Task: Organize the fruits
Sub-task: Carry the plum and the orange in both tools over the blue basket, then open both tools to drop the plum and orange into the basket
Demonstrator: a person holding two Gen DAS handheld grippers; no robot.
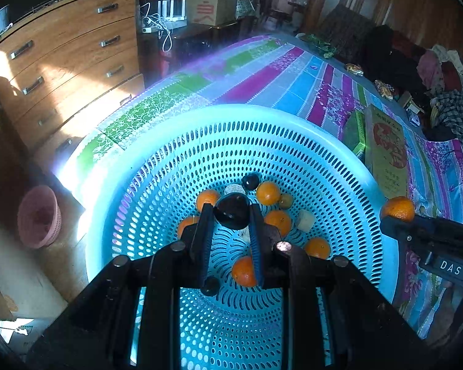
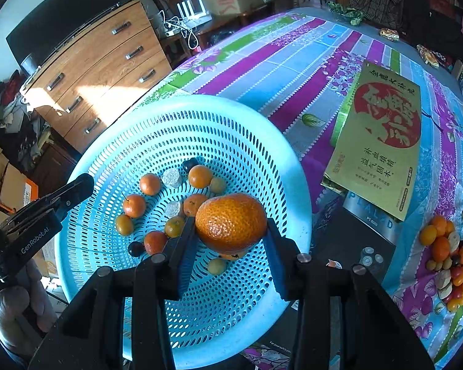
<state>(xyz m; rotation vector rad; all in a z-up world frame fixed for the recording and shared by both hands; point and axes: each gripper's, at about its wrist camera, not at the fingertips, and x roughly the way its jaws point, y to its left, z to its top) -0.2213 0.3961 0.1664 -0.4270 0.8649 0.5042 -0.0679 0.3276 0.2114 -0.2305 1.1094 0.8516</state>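
A round light-blue perforated basket (image 1: 339, 157) (image 2: 281, 154) holds several oranges, small green-yellow fruits, pale chunks and dark fruits. My left gripper (image 1: 231, 214) is shut on a dark plum-like fruit (image 1: 231, 215) above the basket's middle. My right gripper (image 2: 231, 231) is shut on a large orange (image 2: 231, 222) above the basket's near-right side; it also shows in the left wrist view (image 1: 398, 208). A pile of loose fruits (image 2: 450, 256) lies on the tablecloth at the far right.
A gold and red box (image 2: 382, 135) lies on the striped floral tablecloth (image 2: 293, 71) right of the basket. A wooden drawer chest (image 1: 64, 61) stands to the left, a pink bin (image 1: 38, 215) on the floor below it. Clothes and clutter lie at the far table end.
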